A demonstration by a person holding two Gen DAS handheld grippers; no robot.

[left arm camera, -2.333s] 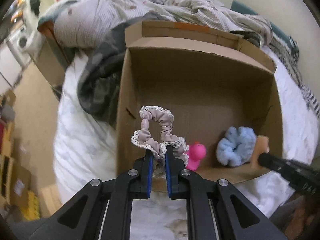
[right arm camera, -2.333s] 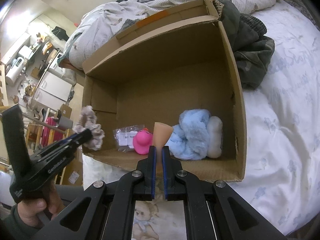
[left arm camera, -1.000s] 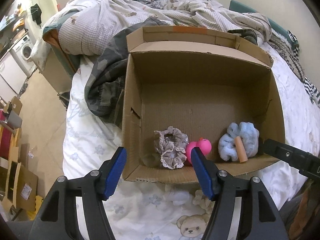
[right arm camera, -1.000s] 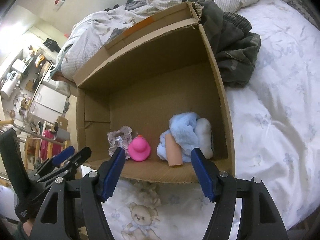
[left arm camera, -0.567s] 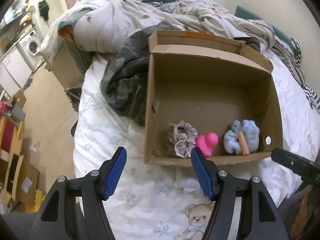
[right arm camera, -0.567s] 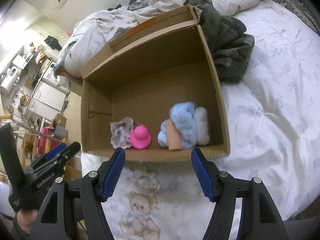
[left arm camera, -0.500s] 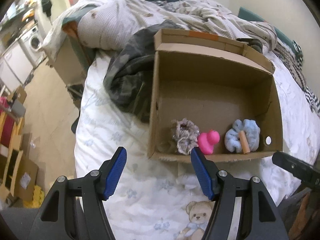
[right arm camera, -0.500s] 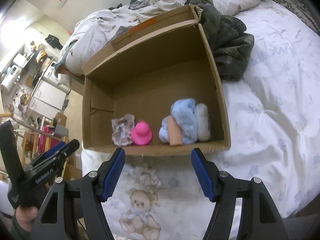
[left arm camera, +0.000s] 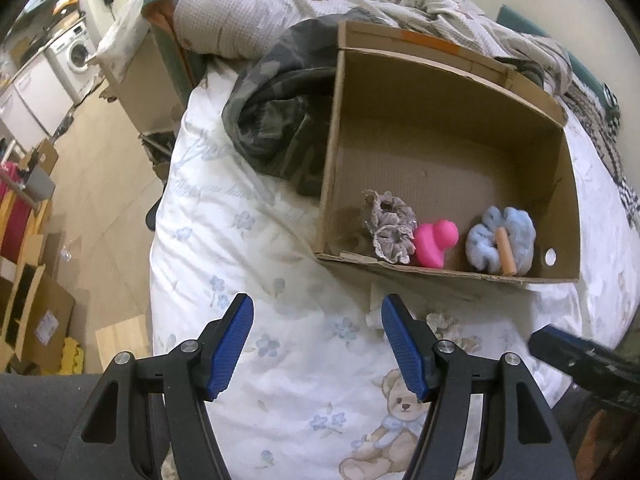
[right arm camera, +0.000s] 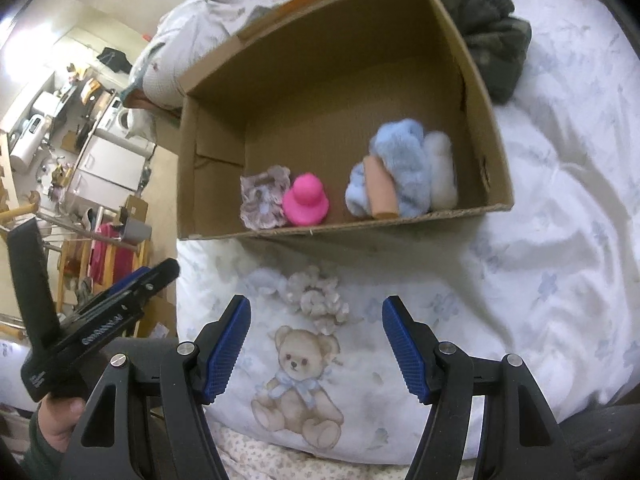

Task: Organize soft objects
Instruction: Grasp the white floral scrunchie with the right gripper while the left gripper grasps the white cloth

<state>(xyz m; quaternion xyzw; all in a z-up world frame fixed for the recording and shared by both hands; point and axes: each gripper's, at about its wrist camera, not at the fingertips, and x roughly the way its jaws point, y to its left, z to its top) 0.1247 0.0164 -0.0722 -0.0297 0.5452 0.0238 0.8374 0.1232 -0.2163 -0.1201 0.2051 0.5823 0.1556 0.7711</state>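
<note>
A cardboard box (left arm camera: 448, 92) (right arm camera: 332, 60) sits on the bed. Inside along its near wall lie a mauve lace scrunchie (left arm camera: 390, 226) (right arm camera: 264, 196), a pink duck toy (left arm camera: 434, 242) (right arm camera: 306, 200), a blue fluffy scrunchie (left arm camera: 516, 232) (right arm camera: 400, 164) with a tan cylinder (left arm camera: 505, 256) (right arm camera: 380, 192) on it, and a white fluffy piece (right arm camera: 442, 176). A white scrunchie (right arm camera: 320, 300) (left arm camera: 444, 322) lies on the sheet in front of the box. My left gripper (left arm camera: 316, 346) is open and empty over the sheet. My right gripper (right arm camera: 316, 346) is open and empty, just short of the white scrunchie.
A dark camouflage garment (left arm camera: 280, 128) (right arm camera: 492, 44) lies beside the box. Rumpled bedding (left arm camera: 280, 4) is piled behind it. The bed's left edge drops to a floor with boxes (left arm camera: 36, 320). The sheet has a teddy bear print (right arm camera: 298, 388).
Both grippers let go of their objects into the box, opened, and drew back toward me. The mauve scrunchie and tan cylinder now lie in the box. The white scrunchie came into view.
</note>
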